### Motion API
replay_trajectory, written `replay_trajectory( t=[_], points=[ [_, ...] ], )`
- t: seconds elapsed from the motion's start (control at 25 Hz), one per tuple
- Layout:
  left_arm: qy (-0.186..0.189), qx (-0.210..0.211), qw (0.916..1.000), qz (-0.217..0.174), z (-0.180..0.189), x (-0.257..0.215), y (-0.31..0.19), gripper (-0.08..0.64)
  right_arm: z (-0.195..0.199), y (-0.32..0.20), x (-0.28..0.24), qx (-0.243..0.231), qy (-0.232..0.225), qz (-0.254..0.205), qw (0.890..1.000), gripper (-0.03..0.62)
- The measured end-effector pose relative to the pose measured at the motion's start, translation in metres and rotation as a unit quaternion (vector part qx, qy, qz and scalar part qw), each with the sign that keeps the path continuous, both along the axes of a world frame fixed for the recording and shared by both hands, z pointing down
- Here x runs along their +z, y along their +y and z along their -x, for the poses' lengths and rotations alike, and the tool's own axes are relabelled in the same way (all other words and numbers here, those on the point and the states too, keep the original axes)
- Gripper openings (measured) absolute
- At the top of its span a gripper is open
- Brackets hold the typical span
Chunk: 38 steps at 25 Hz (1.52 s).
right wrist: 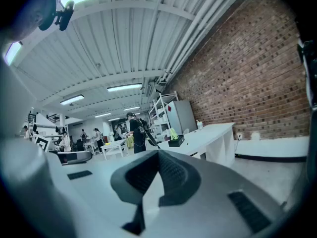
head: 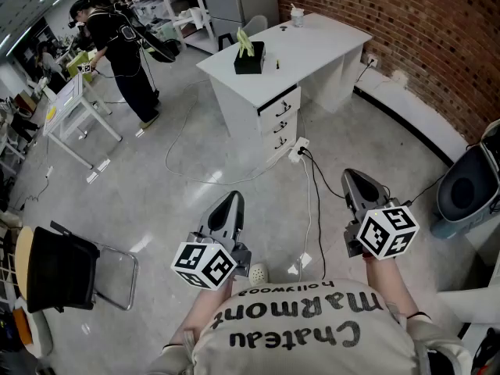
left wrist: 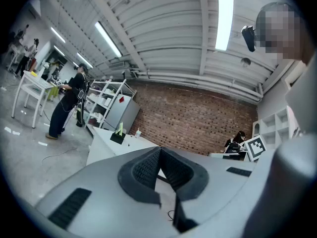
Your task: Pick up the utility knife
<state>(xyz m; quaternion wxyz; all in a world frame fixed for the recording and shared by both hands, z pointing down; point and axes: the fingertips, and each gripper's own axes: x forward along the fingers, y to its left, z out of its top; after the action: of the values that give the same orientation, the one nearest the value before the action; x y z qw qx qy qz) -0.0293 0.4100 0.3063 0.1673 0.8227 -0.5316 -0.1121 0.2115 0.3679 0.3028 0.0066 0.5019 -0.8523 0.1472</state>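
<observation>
grippers are held side by side above the floor, well apart from the white desk (head: 320, 41) ahead. left gripper (head: 232, 200) has its jaws pressed together with nothing between them. right gripper (head: 355, 176) is likewise closed and empty. a black box (head: 250, 59) with yellow-green things in it stands on the desk. a small dark thing just beside it may be the knife (head: 277, 64), though it is too small to tell.
</observation>
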Motion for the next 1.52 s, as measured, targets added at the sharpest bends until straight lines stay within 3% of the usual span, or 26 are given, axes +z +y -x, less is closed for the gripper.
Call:
replay_trajectory(
  t=[0.44,0.64,0.8,1.04,1.52],
  points=[
    [-0.019,0.050,0.9985,-0.011,0.096,-0.020,-0.087,0.002,0.095,-0.069,-0.009,0.044,-0.032,-0.012,0.998,0.003],
    [-0.025,0.069,0.9973,0.004,0.123,-0.002,-0.106,0.000,0.119,-0.071,0.018,0.067,-0.070,0.026,0.995,0.003],
    [-0.013,0.066,0.9975,0.022,0.137,0.015,-0.120,0.000,0.121,-0.078,0.041,0.079,-0.090,0.066,0.991,0.003],
    [0.008,0.074,0.9967,0.034,0.138,0.027,-0.136,0.002,0.121,-0.092,0.047,0.086,-0.071,0.080,0.991,0.003],
    [0.006,0.026,0.9995,0.015,0.156,0.012,-0.207,0.000,0.144,-0.195,0.035,0.035,-0.076,0.065,0.994,0.003]
  ],
)
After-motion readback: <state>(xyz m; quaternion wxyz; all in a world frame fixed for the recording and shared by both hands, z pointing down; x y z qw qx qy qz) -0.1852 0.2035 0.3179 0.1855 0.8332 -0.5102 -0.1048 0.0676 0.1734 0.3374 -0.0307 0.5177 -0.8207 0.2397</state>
